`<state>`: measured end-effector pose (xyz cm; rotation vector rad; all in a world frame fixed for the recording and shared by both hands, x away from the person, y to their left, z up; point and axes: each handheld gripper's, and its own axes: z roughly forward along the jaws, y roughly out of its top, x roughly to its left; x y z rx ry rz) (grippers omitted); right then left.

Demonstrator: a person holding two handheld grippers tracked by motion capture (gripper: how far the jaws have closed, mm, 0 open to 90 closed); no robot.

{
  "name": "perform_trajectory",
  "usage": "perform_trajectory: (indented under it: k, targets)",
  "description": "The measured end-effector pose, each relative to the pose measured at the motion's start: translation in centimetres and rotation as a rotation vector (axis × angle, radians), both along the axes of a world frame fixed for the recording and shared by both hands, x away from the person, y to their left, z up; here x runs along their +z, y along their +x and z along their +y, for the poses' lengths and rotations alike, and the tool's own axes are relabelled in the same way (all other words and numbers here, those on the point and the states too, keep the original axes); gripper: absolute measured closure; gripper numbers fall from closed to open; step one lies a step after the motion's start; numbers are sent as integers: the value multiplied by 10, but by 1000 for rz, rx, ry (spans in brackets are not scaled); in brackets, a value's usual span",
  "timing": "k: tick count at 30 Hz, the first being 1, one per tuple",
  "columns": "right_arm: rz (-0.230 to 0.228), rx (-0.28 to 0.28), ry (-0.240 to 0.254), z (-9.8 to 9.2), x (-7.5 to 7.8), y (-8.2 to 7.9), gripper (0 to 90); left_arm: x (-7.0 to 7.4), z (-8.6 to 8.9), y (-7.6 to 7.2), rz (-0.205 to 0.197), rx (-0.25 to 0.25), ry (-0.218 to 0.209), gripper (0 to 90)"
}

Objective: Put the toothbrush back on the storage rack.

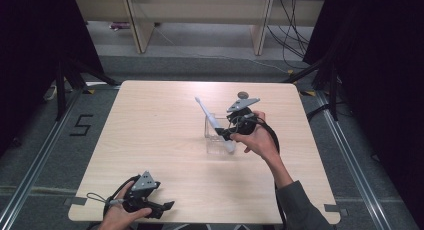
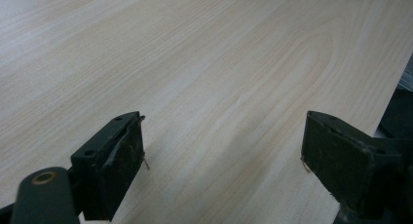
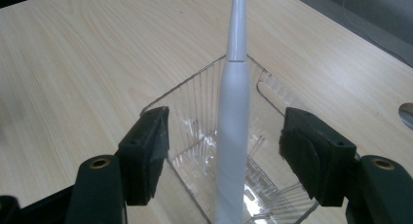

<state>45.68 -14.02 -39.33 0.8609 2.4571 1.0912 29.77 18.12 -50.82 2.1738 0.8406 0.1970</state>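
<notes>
Reaching over the middle of the bench, the right claw stands with its jaws apart, one on each side of a white electric toothbrush and touching neither it nor anything else. The toothbrush leans in a clear plastic box with ribbed walls; its thick handle sits down inside the box, and its thin neck rises past the far rim. In the high view the right claw is at the near right side of the box, and the toothbrush slants up and to the left out of it, with the brush end highest. The right hand grips the tool behind the claw. A small dark round thing lies on the bench beyond the hand; what it is cannot be told.

The left claw is also spread wide with nothing between its jaws, just bare pale wood. In the high view the left claw sits at the near left edge of the bench, held by the left hand, well apart from the box.
</notes>
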Motion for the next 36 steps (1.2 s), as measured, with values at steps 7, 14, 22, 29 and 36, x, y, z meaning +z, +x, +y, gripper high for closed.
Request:
perform_trajectory:
  k: [7, 14, 22, 29, 36]
  targets:
    - [11, -9, 10, -7, 5, -6, 341, 0, 0, 0, 0, 1, 4, 149]
    - [-21, -10, 31, -17, 13, -14, 332, 0, -1, 0, 1, 3, 4, 149]
    - [-51, -25, 41, -30, 16, -23, 319, -1, 0, 0, -4, 8, 4, 149]
    - [-55, -30, 39, -37, 12, -25, 297, 0, 0, 0, 0, 3, 4, 149]
    - [-62, -52, 64, -44, 15, -31, 276, -1, -2, -1, 0, 14, -13, 149]
